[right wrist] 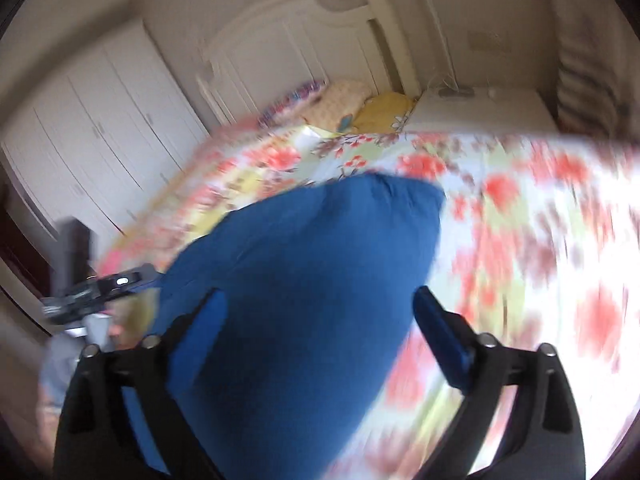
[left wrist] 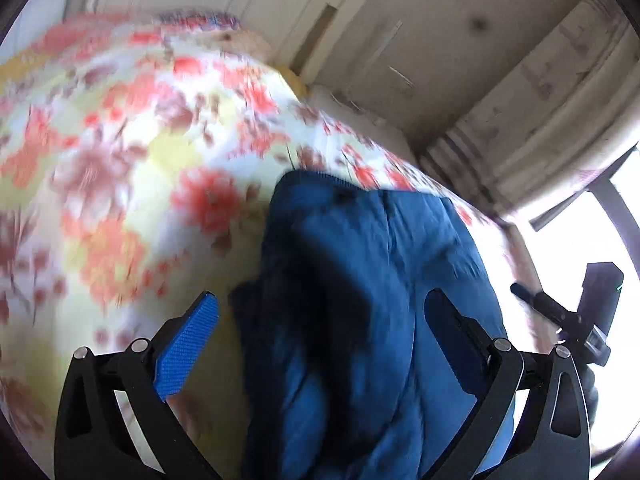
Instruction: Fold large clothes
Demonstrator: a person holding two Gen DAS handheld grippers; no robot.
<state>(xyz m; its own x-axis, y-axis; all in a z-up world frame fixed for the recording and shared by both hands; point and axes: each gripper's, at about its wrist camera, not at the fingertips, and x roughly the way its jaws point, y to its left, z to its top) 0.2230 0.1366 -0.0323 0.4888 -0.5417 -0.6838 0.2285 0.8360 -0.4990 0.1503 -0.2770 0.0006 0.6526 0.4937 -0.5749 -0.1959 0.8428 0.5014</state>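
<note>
Lying bunched on the floral bedspread (right wrist: 520, 208), a blue garment (right wrist: 304, 280) sits between both claws.
The left claw (left wrist: 322, 320) and right claw (right wrist: 320, 312) both stand spread wide, gripping nothing; the garment passes between their fingers, contact blurred; a white headboard (right wrist: 280, 40) stands beyond.

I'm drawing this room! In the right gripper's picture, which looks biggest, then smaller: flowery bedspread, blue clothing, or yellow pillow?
1. Flowery bedspread, stretching across the bed.
2. Blue clothing; it lies close to the camera, so it looks extra large.
3. Yellow pillow, small and far away by the headboard.
</note>
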